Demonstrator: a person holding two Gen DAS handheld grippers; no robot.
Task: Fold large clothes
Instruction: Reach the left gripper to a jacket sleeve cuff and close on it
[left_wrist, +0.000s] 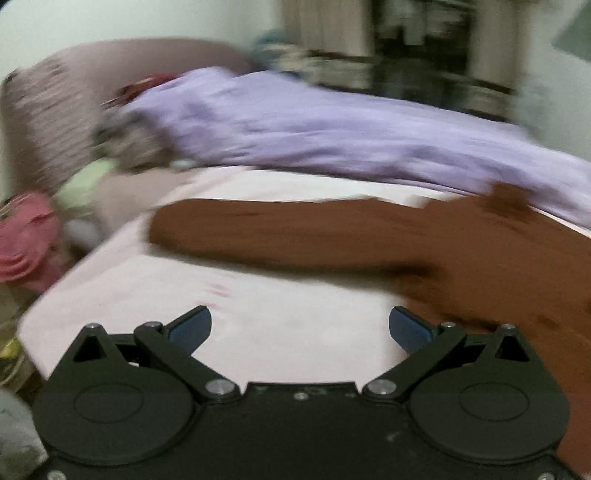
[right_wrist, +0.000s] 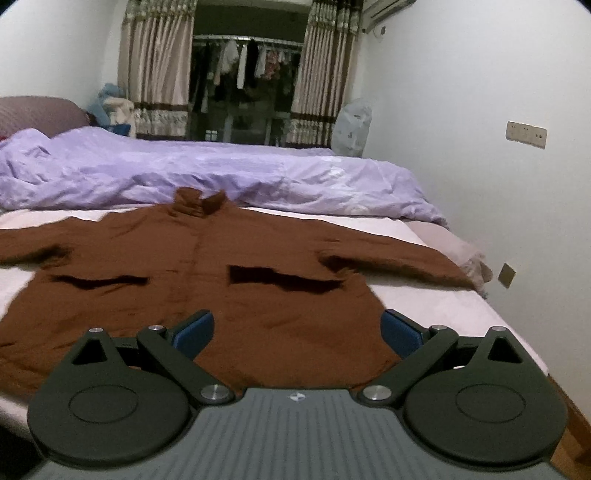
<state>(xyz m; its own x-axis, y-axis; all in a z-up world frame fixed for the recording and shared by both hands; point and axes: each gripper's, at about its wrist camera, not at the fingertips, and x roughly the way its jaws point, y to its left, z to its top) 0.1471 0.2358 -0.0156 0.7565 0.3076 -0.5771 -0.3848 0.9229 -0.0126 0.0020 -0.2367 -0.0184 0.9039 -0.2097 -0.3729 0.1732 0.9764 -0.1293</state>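
Right gripper (right_wrist: 297, 332) hovers over brown coat (right_wrist: 207, 280) hem, jaws wide open, empty. Left gripper (left_wrist: 300, 326) also open, beside coat's sleeve (left_wrist: 277, 229). Coat lies flat, just before purple duvet (right_wrist: 221, 170). Best grab sleeve cuff first, fold inward flat.

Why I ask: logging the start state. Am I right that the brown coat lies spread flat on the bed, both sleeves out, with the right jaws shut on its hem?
Not quite: the right gripper hangs open over the brown coat, holding nothing, as the right wrist view shows. The coat does lie spread flat on the bed, sleeves out.
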